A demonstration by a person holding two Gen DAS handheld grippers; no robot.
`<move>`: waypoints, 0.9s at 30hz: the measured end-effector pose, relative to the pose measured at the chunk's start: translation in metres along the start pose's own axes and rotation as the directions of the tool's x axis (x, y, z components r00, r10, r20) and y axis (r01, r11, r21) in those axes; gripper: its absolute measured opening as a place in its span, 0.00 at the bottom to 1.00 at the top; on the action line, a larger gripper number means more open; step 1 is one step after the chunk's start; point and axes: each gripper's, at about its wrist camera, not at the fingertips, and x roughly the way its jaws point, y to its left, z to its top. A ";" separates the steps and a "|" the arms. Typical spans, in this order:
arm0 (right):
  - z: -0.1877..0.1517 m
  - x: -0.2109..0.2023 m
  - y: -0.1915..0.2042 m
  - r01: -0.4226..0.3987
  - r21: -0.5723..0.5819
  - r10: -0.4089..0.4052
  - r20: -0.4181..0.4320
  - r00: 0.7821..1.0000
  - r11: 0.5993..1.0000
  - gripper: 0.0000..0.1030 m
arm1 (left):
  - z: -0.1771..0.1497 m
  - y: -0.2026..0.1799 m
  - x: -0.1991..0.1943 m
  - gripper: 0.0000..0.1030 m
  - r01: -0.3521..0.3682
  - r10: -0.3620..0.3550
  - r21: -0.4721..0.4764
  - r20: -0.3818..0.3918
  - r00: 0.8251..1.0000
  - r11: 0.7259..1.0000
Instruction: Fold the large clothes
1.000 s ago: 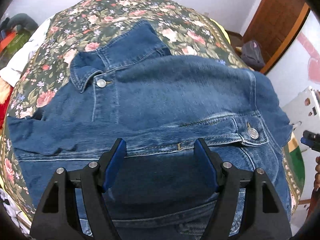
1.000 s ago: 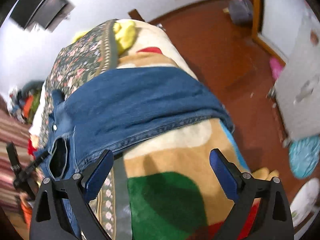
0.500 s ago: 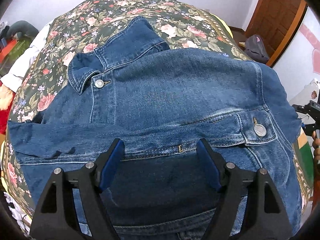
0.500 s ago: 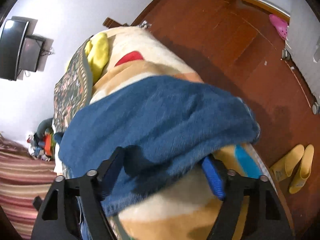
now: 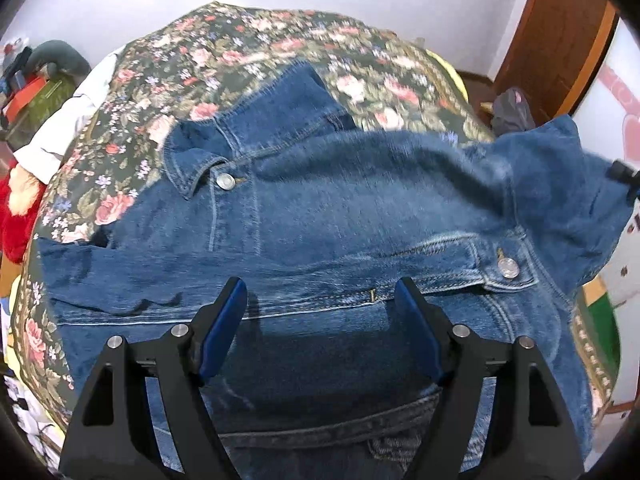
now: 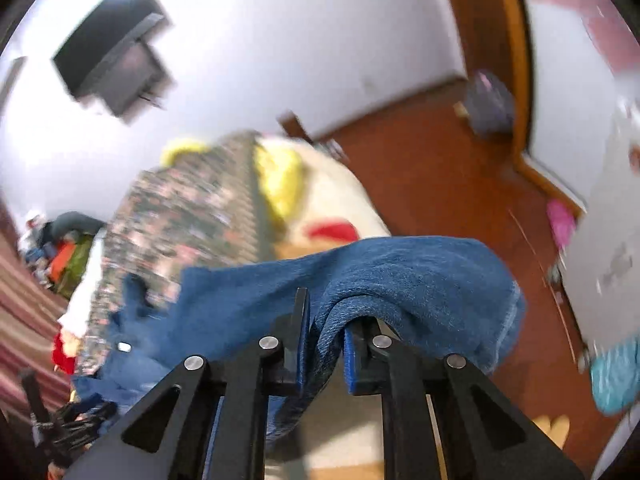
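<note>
A blue denim jacket lies spread on a bed with a floral cover, collar toward the far left. My left gripper is open and hovers just above the jacket's near part, touching nothing. My right gripper is shut on a fold of the jacket's right side and holds it lifted above the bed edge. In the left wrist view that raised part of the jacket stands up at the far right, with the right gripper's tip beside it.
A wall-mounted TV hangs above the bed's far end. Clutter piles at the bed's left. A wooden door and a dark bag are at the right; red-brown floor lies beside the bed.
My right gripper closed on the jacket's right edge and lifted it up off the bed. The left gripper stayed open over the jacket, nearly still.
</note>
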 end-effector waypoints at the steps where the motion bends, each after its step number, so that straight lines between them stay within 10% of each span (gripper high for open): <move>1: 0.005 -0.011 0.014 -0.033 -0.016 0.034 0.026 0.999 0.999 0.11 | 0.001 0.003 -0.005 0.73 0.003 -0.002 -0.008 0.011 1.000 1.000; 8: 0.004 -0.050 0.111 -0.226 -0.145 0.236 0.049 0.971 0.963 0.11 | -0.002 0.026 -0.045 0.73 0.024 -0.020 -0.042 0.094 0.995 0.999; 13: -0.036 -0.035 0.188 -0.324 -0.266 0.312 -0.087 0.946 0.908 0.10 | -0.011 0.040 -0.069 0.73 0.034 -0.027 -0.044 0.140 0.990 0.998; 22: -0.137 0.034 0.271 -0.417 -0.378 0.258 -0.404 0.878 0.827 0.11 | -0.031 0.057 -0.096 0.73 0.069 -0.059 -0.052 0.180 0.982 0.996; 27: -0.182 0.079 0.266 -0.426 -0.338 0.164 -0.589 0.791 0.839 0.11 | -0.035 0.060 -0.103 0.73 0.094 -0.082 -0.053 0.197 0.977 0.994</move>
